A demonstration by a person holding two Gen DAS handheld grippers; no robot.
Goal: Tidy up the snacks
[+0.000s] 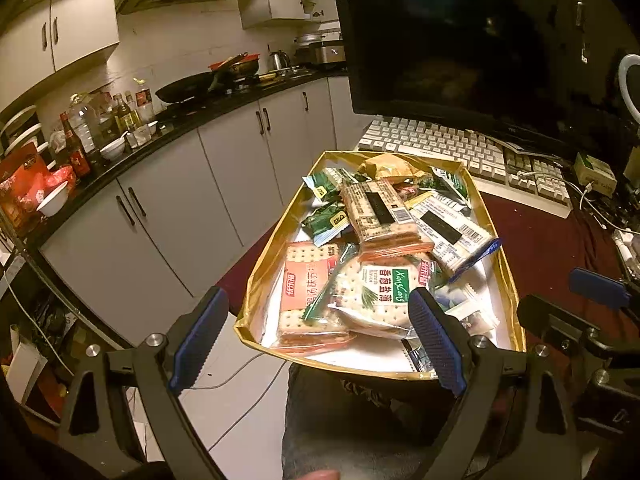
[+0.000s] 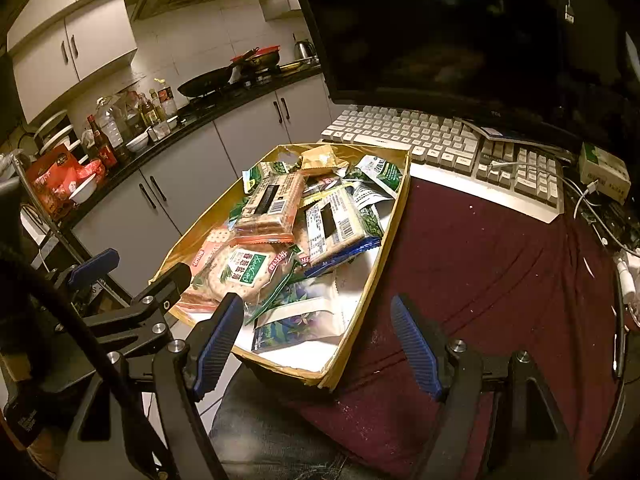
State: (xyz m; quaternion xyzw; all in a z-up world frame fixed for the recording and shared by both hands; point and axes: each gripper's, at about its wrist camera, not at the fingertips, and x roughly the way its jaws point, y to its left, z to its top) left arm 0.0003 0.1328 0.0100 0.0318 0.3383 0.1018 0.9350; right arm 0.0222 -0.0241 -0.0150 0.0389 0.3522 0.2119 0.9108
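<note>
A gold-rimmed cardboard box full of snack packets sits on the dark red tablecloth, its near end overhanging the table edge. On top lie cracker packs: a round green-label pack, an orange-label pack, and barcode-backed packs. Small green packets lie further back. My left gripper is open just before the box's near end, nothing between its fingers. My right gripper is open over the box's near right corner, holding nothing.
A white keyboard and dark monitor stand behind the box. Bare tablecloth lies right of the box, with cables at the far right. A kitchen counter with bottles and bowls runs left. A person's knee is below.
</note>
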